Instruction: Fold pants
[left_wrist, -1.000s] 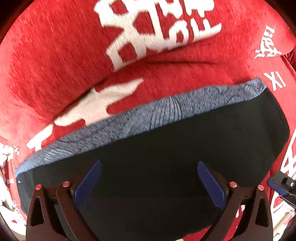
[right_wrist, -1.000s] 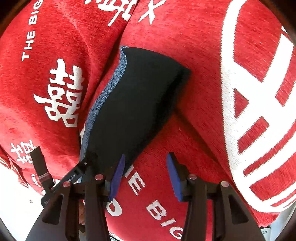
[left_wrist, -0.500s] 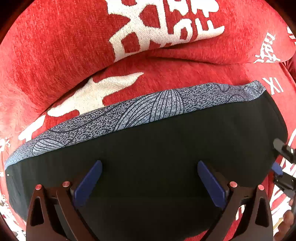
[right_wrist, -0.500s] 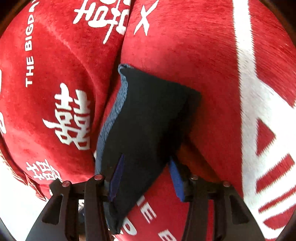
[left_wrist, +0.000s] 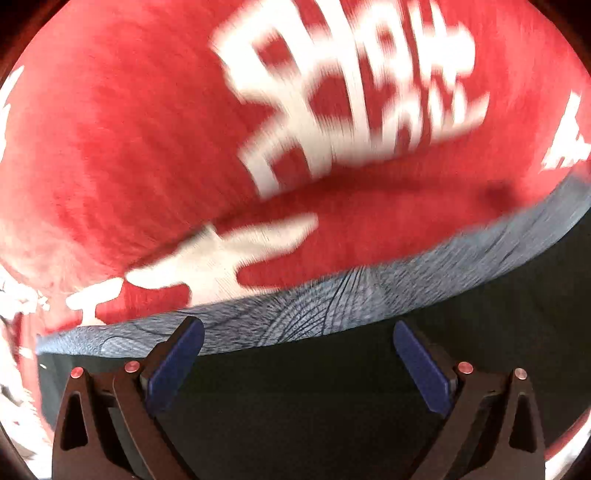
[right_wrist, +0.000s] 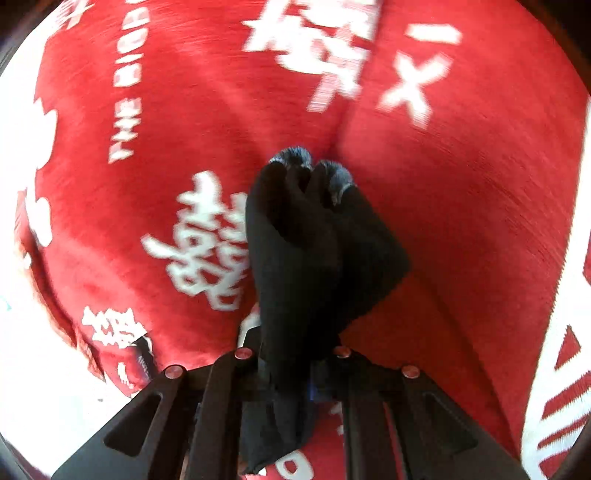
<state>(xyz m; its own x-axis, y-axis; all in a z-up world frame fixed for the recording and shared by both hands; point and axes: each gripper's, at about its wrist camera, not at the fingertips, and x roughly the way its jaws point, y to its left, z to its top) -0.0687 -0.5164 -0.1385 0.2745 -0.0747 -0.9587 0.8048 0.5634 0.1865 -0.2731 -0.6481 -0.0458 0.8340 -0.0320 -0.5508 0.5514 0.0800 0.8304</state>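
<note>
Clamping a bunched end of the black pants (right_wrist: 314, 266), the right hand-held gripper (right_wrist: 291, 373) has its jaws closed tight on the fabric, which rises away from the camera in a gathered, creased mass to a patterned grey edge at its far tip. The left hand-held gripper (left_wrist: 295, 354) stands wide open and holds nothing, poised just above the flat black cloth, with the grey patterned band (left_wrist: 332, 306) running across beyond its fingers. Beyond that lies the red blanket (left_wrist: 147, 147) with white lettering, on which the pants rest.

One-sided lifting looks like the main risk: a pull from the right alone could drag the garment askew, crumple the fold, or let the bunched cloth slip free. In the left view the long axis of the pants runs side to side, tilting up toward the right; in the right view it points straight away.
</note>
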